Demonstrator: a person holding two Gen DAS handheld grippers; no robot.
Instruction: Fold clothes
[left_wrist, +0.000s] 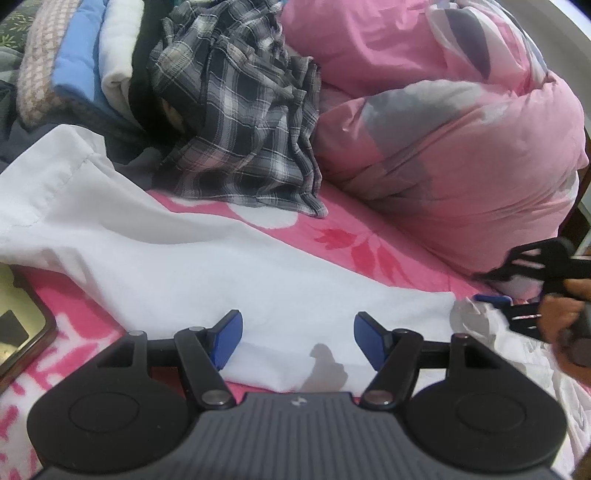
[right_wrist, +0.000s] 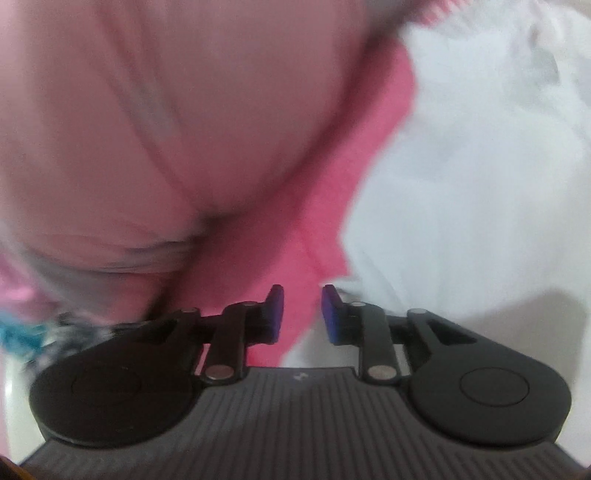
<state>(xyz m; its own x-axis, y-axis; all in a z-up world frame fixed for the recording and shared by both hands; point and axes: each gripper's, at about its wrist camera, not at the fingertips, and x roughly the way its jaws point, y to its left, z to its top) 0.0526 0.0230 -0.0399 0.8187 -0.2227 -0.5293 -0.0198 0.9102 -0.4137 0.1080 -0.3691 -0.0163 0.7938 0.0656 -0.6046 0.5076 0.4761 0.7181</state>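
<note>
The white cotton garment (left_wrist: 229, 266) is lying across the middle of the frame on the pink flowered bedsheet (left_wrist: 369, 240). The left gripper (left_wrist: 297, 341) is hovering released above it. The right gripper (right_wrist: 303, 314) is standing slightly parted, grasping nothing.

Smooth matt white cloth garment (left_wrist: 229, 266); crumpled woven plaid shirt (left_wrist: 236, 122); slightly shiny pink quilt (left_wrist: 461, 147); glossy phone (left_wrist: 22, 332); matt black plastic left gripper (left_wrist: 297, 341).

Both tong-mounted cameras look steeply down, close over the bed, sharing the white garment (left_wrist: 221, 266) and pink quilt (left_wrist: 461, 140).
</note>
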